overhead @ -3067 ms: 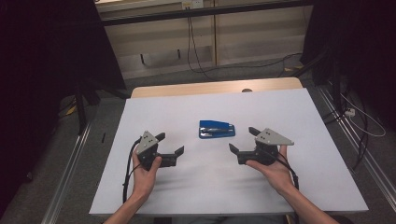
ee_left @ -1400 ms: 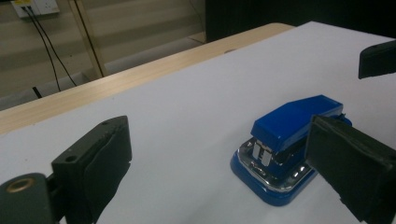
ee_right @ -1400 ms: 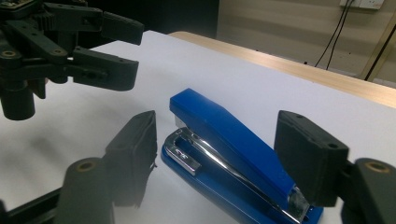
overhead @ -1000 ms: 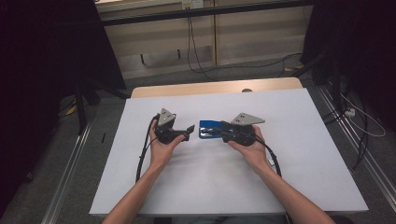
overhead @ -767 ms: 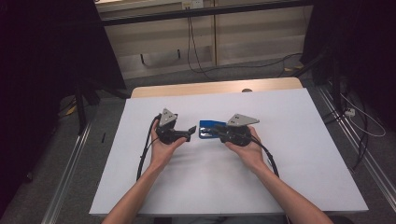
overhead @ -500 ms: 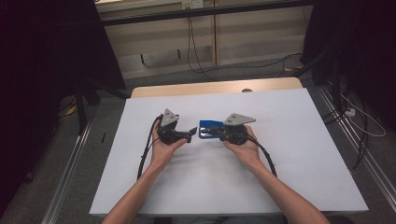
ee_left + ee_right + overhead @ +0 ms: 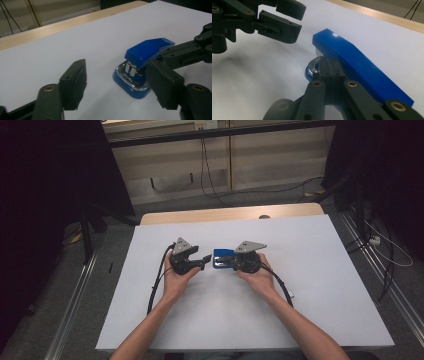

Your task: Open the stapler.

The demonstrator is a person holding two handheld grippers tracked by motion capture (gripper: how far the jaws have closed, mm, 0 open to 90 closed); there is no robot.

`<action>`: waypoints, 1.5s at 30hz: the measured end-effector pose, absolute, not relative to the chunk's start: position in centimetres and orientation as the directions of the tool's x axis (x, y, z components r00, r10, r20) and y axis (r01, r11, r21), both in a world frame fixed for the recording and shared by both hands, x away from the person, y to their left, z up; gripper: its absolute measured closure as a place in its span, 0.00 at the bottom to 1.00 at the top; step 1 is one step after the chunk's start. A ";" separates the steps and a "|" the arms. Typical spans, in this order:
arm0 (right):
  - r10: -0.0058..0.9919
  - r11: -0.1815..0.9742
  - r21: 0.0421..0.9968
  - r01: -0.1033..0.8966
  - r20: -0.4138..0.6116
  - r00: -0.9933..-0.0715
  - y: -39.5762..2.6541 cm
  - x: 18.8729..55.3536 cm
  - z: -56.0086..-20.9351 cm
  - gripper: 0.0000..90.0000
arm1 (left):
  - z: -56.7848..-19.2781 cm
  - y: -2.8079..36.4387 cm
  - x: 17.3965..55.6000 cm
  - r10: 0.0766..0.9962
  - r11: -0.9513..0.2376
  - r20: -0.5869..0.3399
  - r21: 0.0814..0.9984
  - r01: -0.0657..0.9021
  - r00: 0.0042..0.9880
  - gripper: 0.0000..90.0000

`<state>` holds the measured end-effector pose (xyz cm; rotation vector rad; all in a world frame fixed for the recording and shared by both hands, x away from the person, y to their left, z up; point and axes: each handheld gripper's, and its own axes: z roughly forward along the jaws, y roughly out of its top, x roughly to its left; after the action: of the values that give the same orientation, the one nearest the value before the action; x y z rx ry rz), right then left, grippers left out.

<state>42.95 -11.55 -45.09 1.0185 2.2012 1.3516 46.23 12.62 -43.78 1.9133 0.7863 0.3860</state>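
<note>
Though dim-roomed, white table point(image 7: 320, 285); stapler point(image 7: 222, 258)

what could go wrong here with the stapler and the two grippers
1. The right gripper is shut low beside the stapler, its jaws pressed together under the blue top; if it grips little or nothing, a pull may slide or tip the stapler on the table.
2. The left gripper has just been closing, with nothing between its pads yet. One pad stands close to the stapler's front, so it may knock it.
3. The two grippers are close and may collide.
</note>
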 end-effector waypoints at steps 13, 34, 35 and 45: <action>0.734 0.333 0.855 0.397 0.029 -0.679 -11.5 43.4 -45.3 1.00 | -44.2 11.4 46.2 0.625 -0.350 -0.099 0.851 0.391 0.774 0.96; 0.748 0.370 0.806 0.462 0.036 -0.662 -11.3 43.9 -45.9 1.00 | -44.6 11.1 47.4 0.638 -0.338 -0.116 0.846 0.413 0.761 1.00; 0.749 0.374 0.806 0.458 0.028 -0.662 -11.2 43.8 -45.9 1.00 | -44.6 11.1 47.4 0.637 -0.347 -0.109 0.843 0.410 0.763 1.00; 0.750 0.369 0.807 0.461 0.034 -0.660 -11.3 43.8 -45.9 1.00 | -45.0 11.0 47.5 0.638 -0.393 -0.078 0.823 0.410 0.766 1.00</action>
<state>43.82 -11.27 -45.94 1.0620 2.2956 1.1884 47.55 10.98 -44.99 2.0389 0.7850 0.3123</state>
